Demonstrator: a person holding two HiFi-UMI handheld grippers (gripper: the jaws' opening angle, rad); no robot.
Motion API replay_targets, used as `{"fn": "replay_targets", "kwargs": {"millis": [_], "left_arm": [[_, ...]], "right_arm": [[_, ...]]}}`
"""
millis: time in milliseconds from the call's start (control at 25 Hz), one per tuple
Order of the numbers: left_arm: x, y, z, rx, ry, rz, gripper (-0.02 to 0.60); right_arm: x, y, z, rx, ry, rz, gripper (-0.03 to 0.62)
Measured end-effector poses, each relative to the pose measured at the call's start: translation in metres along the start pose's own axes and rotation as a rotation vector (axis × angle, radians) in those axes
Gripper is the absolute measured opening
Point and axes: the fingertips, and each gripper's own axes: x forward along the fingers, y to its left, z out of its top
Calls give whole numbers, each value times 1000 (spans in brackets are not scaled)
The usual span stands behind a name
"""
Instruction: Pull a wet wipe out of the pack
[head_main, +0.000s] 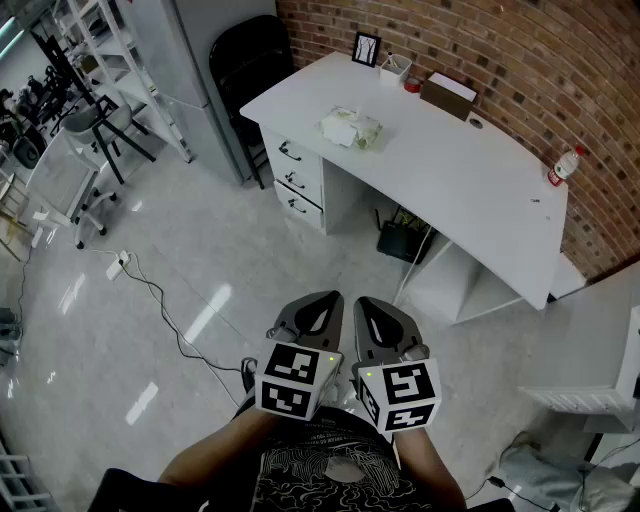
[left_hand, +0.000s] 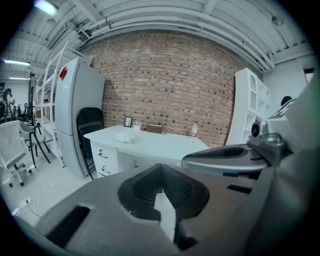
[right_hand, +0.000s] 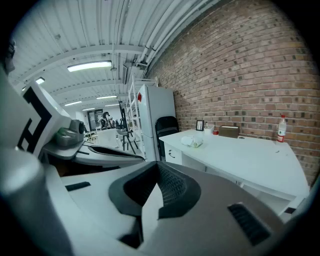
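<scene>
Head view: we hold left tool (head_main: 322, 298) and right tool (head_main: 366, 302) side by side, ribbed jaws pressed together, empty. Crinkly pale wipe pack (head_main: 351, 128) lies on the smooth white bench (head_main: 470, 190), well apart.

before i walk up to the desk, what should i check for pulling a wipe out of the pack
1. Wet wipe pack in sight on the desk: ok.
2. Pack within reach: not ok, the desk stands across open floor.
3. Left gripper free: ok, shut on nothing.
4. Right gripper free: ok, shut on nothing.
5. Grippers opened for a grasp: not ok.
6. Pack's flap open, wipe showing: cannot tell, too small.
</scene>
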Motion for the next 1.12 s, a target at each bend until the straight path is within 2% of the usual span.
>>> {"fn": "replay_targets", "kwargs": {"millis": [480, 840, 1120], "left_arm": [[6, 24, -6, -27, 8, -18, 11], [45, 71, 8, -31, 20, -60, 11], [81, 114, 35, -1, 39, -121, 11]], "right_arm": [[27, 10, -3, 25, 22, -6, 18], [86, 5, 10, 32, 41, -26, 18], [139, -6, 37, 61, 44, -77, 20]]}}
